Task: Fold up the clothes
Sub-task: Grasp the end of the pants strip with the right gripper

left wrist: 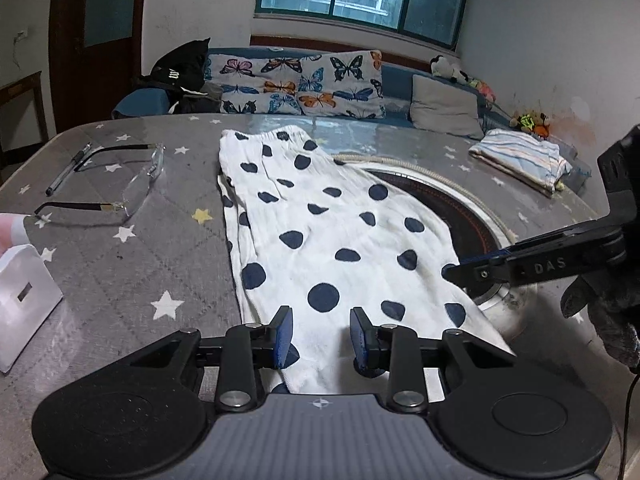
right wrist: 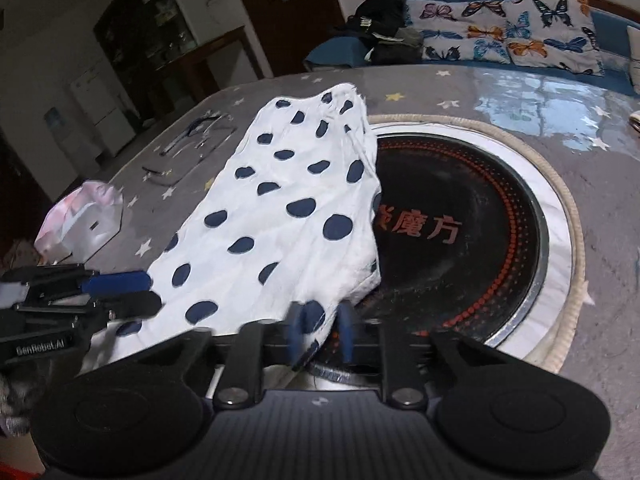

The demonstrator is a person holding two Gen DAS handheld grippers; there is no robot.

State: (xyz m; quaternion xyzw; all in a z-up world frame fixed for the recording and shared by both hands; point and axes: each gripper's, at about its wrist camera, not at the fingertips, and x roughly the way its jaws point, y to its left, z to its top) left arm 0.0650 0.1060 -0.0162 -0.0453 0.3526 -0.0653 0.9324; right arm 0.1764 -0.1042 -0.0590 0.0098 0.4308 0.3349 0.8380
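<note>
Fabric first: the white polka-dot garment (left wrist: 320, 216) lies lengthwise on your desk (left wrist: 132, 280), its far end toward the butterfly cushions (left wrist: 296, 84) and its near end under both tongs. Its right edge hangs over the rim of the round black cooktop (right wrist: 460, 232) set into the desk, the one with red dots and red characters on it.

Your left tongs (left wrist: 321, 336) sit low over the near hem with the blue pads apart; cloth lies between them, but you can see a gap on each side, so they are not pinching it. From the right wrist view the same left tongs (right wrist: 120, 292) appear at the garment's left edge.

Your right tongs (right wrist: 322, 330) are blurred in their own camera, yet the two fingers stand close together with the near right corner of the cloth bunched between them, so they are clamped on the garment. In the left wrist view the right tongs (left wrist: 472, 270) come in from the right with their tip at the cloth's right edge, over the cooktop rim.

Off to the left on the desk lie a pair of glasses (left wrist: 108, 188), a pen (left wrist: 68, 168) and a white box (left wrist: 24, 288). A folded striped cloth (left wrist: 524, 160) rests at the far right.
</note>
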